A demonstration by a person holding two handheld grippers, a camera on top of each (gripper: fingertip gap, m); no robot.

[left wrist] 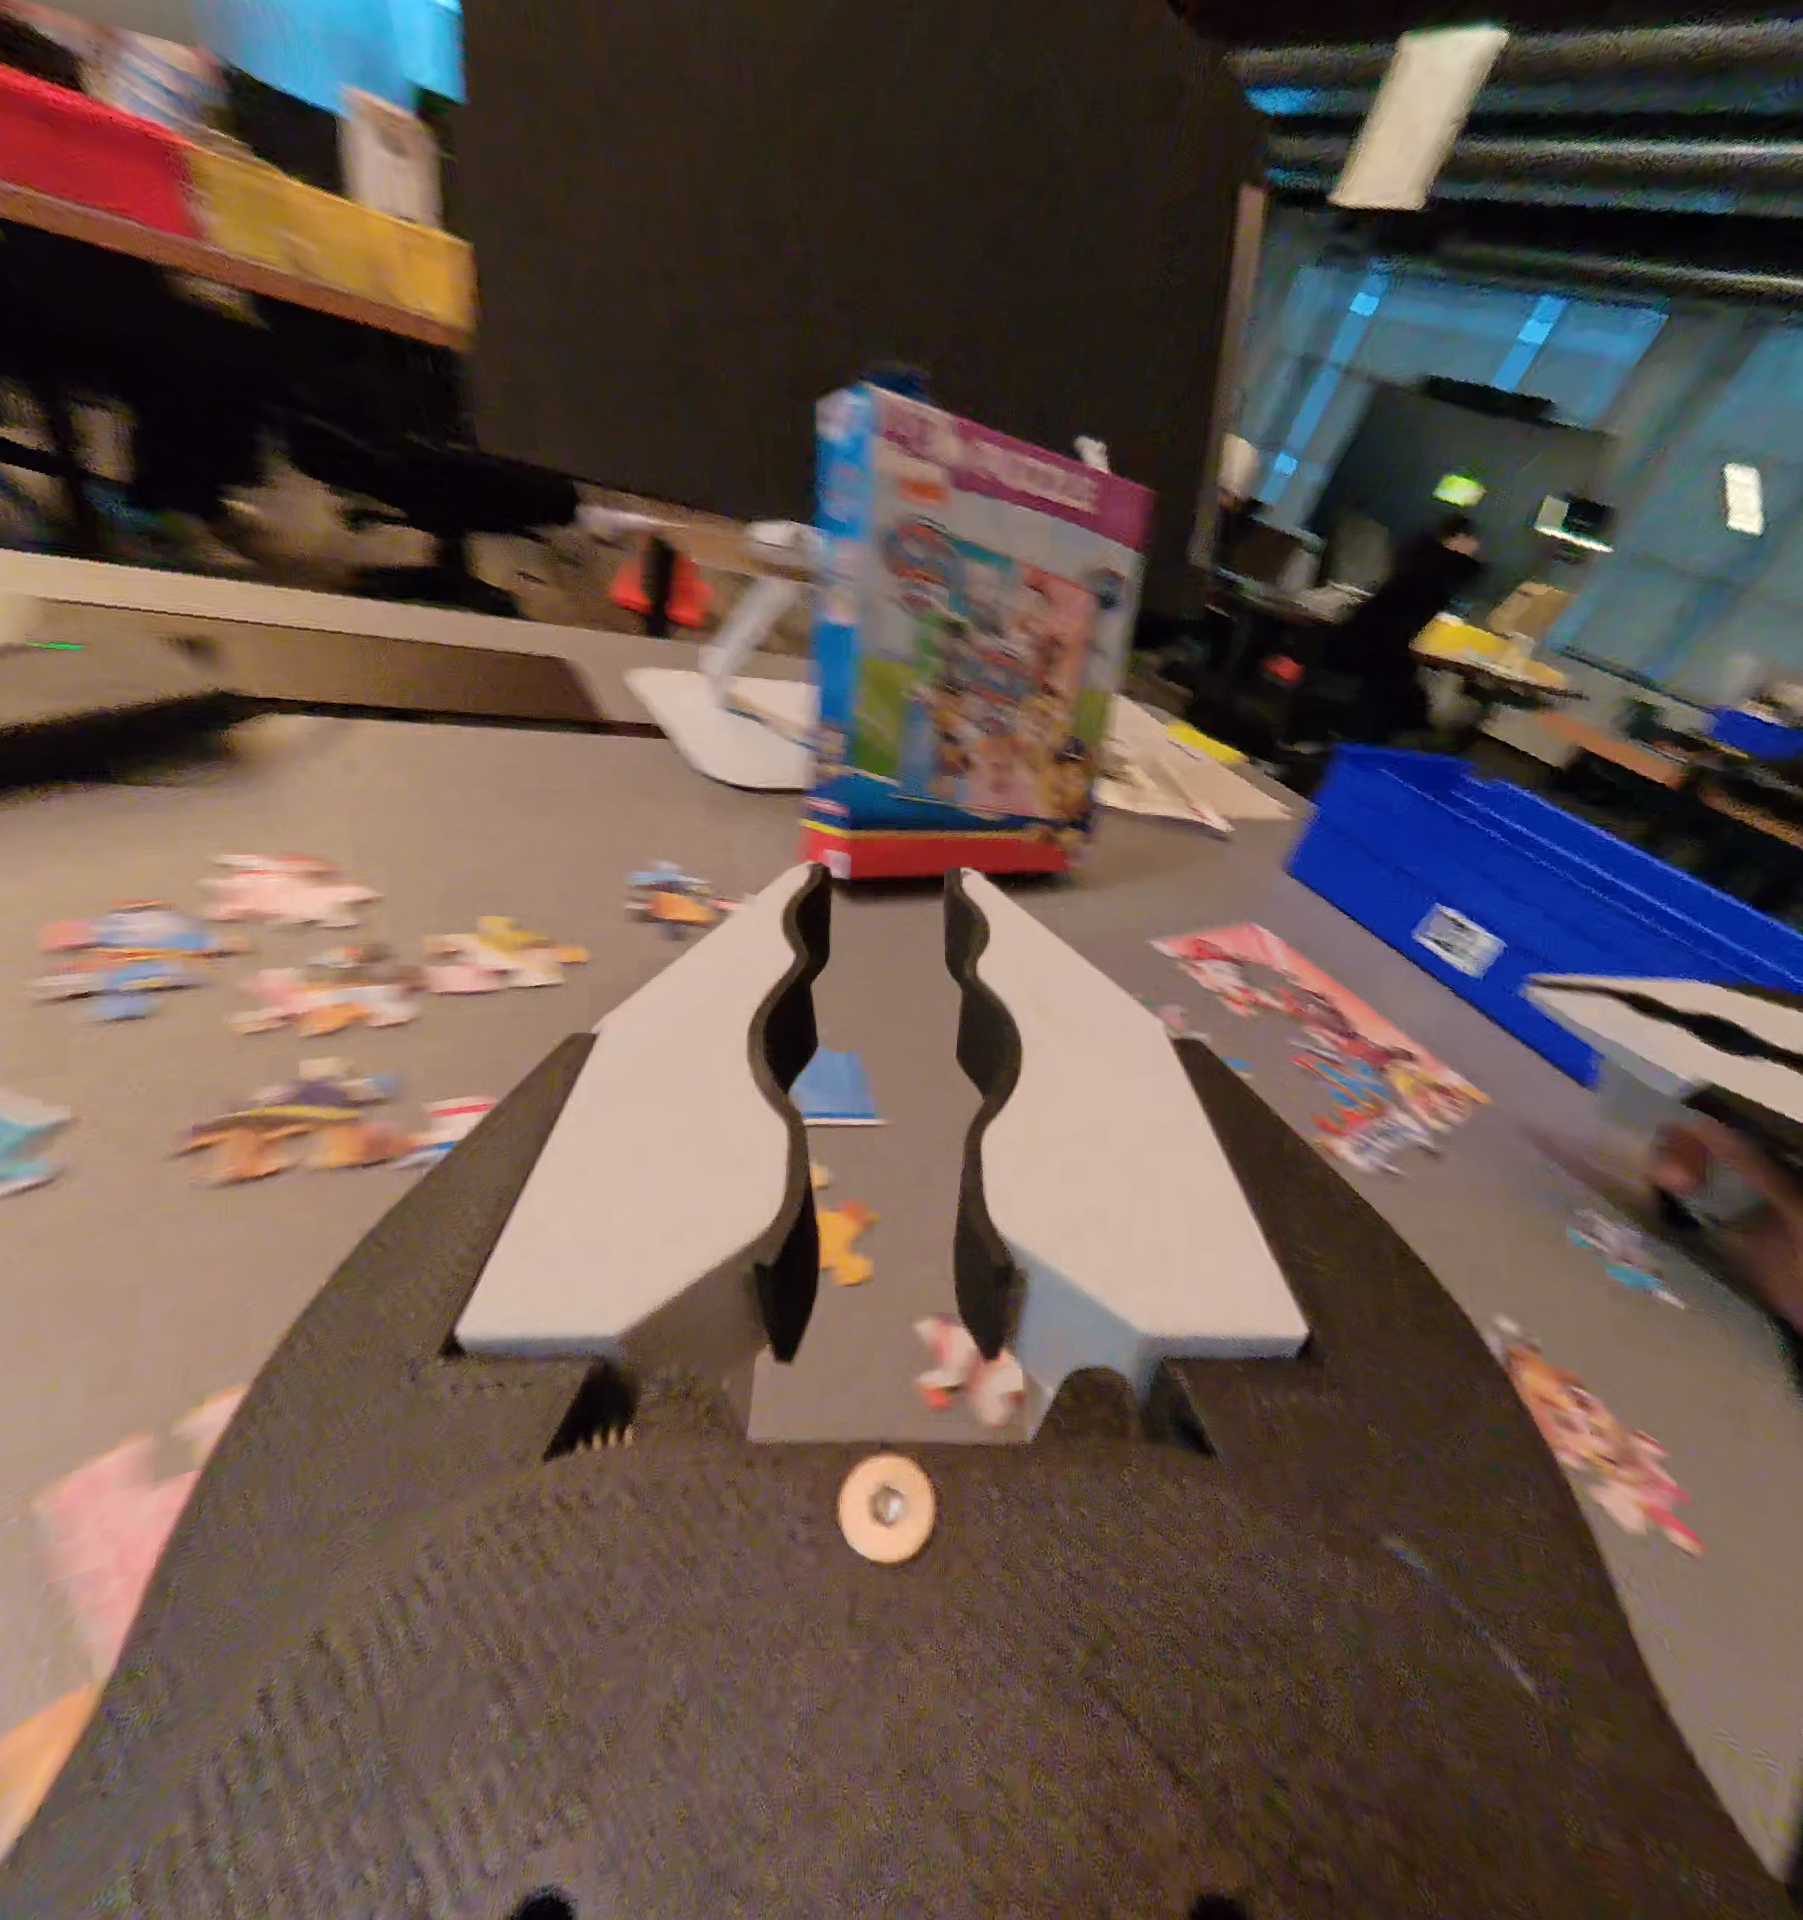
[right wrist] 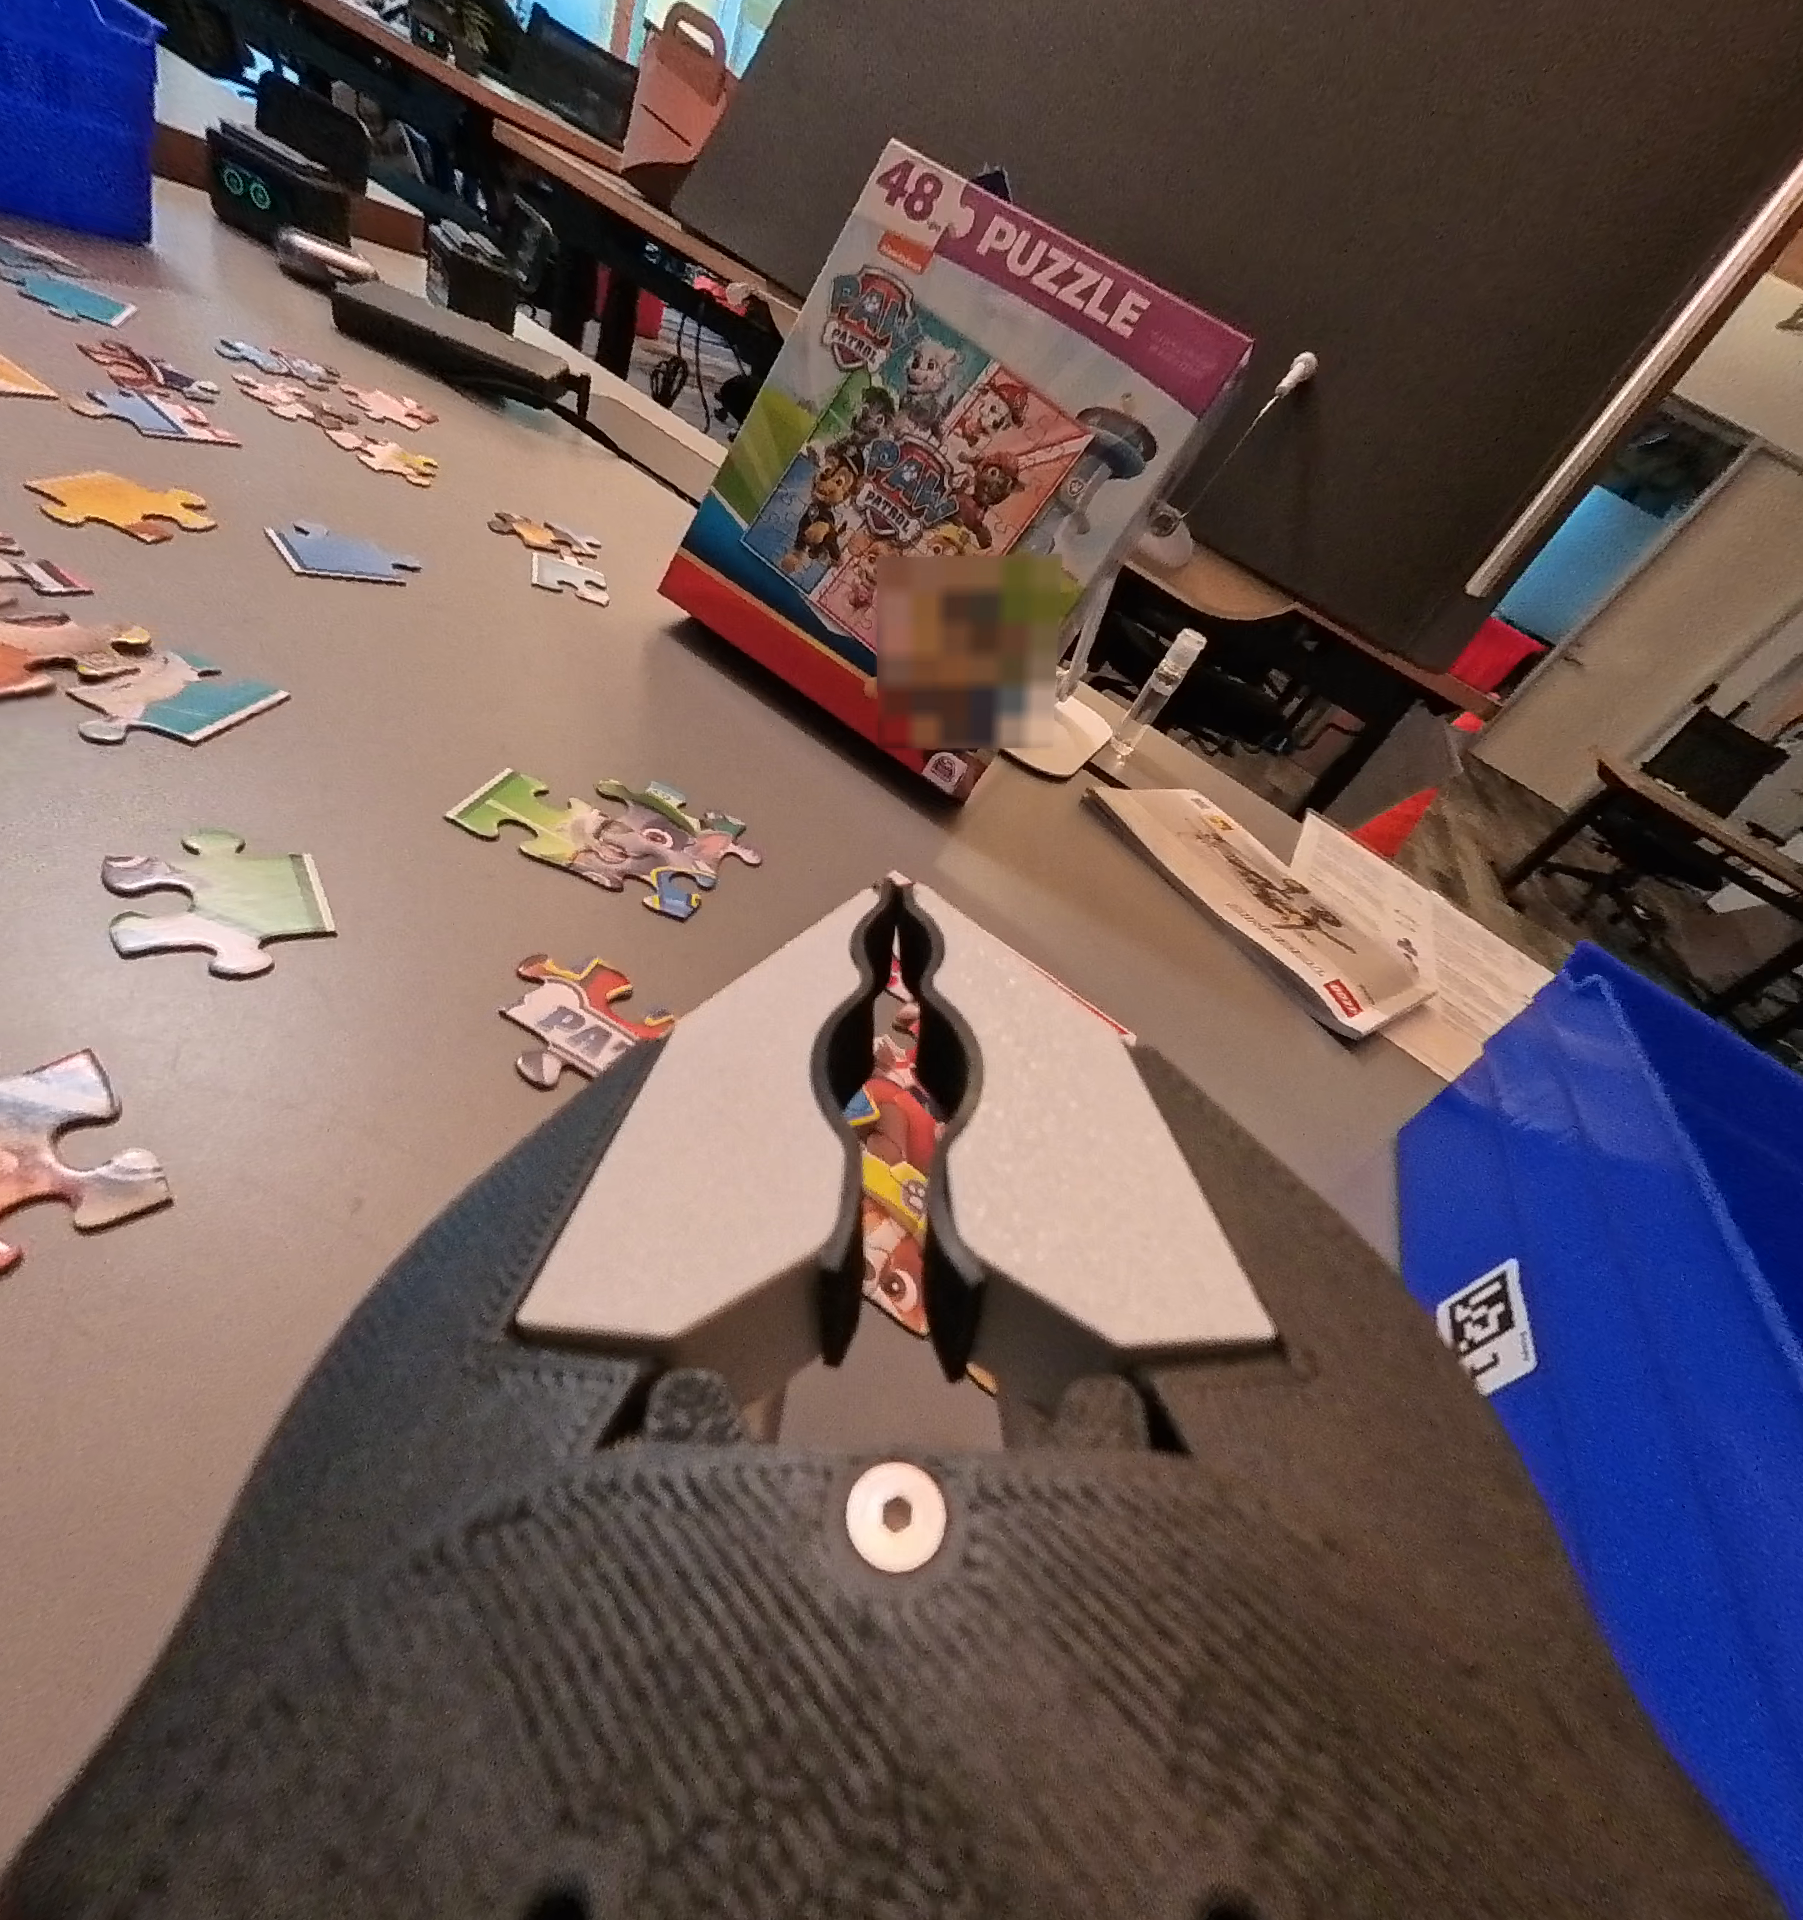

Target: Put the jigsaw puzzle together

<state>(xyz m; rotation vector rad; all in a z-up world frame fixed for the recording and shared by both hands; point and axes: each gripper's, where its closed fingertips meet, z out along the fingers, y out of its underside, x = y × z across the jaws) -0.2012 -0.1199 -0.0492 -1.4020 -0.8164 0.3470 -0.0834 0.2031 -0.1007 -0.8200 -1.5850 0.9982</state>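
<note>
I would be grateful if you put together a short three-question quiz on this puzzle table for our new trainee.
1. True or false: the left claw has its fingers parted with nothing between them.
2. Which stands upright on the grey table? A) the puzzle box B) the blue bin C) the booklet
3. Fill in: the right claw has its fingertips ____ above an assembled patch of puzzle.

Key: 1 true. 2 A; the box stands on its red edge, and the booklet lies flat. 3 together; whether they pinch anything cannot be told.
</note>
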